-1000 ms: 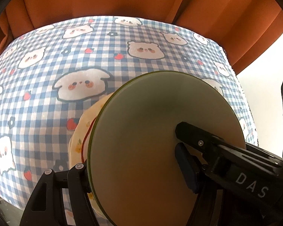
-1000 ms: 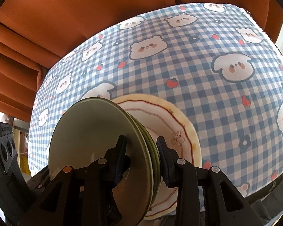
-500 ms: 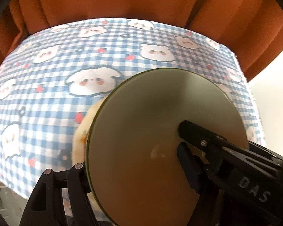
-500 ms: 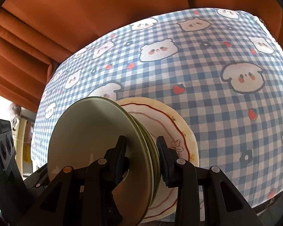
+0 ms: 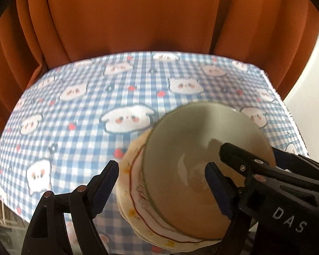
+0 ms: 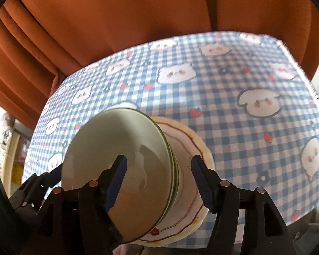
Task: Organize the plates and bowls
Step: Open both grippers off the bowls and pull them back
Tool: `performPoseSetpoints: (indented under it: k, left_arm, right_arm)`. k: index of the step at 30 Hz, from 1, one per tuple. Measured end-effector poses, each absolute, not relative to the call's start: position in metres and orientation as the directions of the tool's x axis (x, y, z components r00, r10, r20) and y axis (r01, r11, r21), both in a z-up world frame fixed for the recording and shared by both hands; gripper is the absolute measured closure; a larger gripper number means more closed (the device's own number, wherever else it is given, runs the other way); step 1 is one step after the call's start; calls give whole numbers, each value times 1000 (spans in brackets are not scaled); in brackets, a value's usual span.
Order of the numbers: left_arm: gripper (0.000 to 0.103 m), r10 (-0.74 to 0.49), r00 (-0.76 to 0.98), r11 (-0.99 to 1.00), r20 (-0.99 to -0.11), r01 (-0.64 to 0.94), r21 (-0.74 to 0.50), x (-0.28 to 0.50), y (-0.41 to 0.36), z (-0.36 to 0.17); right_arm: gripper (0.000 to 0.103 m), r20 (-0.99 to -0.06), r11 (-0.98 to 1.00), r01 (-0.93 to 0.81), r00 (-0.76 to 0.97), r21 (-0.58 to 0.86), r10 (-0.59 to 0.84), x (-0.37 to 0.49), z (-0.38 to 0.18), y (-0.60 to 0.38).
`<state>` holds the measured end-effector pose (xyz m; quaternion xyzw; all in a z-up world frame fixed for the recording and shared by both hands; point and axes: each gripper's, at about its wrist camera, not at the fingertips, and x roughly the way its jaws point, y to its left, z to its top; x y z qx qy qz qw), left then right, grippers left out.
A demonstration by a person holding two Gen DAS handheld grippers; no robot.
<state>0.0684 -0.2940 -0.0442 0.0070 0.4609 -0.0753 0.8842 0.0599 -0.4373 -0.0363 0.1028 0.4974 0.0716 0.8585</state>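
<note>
Now both jaws stand wide — left hand-held gripper (image 5: 162, 186), right hand-held gripper (image 6: 159, 179) — straddling stacked green plates (image 6: 121, 161).

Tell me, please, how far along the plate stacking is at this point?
Done: the green plates sit stacked on the cream plate, apparently resting on the checked tablecloth. In hand: nothing; the left gripper and right gripper are open, flanking the stack. Left: no other dishes show, so perhaps only backing away.
</note>
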Motion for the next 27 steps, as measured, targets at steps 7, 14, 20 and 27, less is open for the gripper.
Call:
performPoseSetpoints:
  k: [7,14,20,27]
  left_arm:
    - [9,-157,658,986,-736,153,-74,47,-257,-18]
    - [5,-149,685,986,-713,155,-57,25,-204,-11]
    - [4,-95,733,992,-674,125,-4,-2,-146,-18]
    - [3,-62,764,997,-642,79,-3,-25,-89,-28]
  right_arm:
    - [34,-769,993,55,638,100,43,29,4,-416]
    - [27,-727,992,99,687,76,-13,-2,18,-372]
    - [25,-698,991,86,716,102,9,-32,10,-326]
    - [19,-667,987,91,745,132,21,-61,-4,-283]
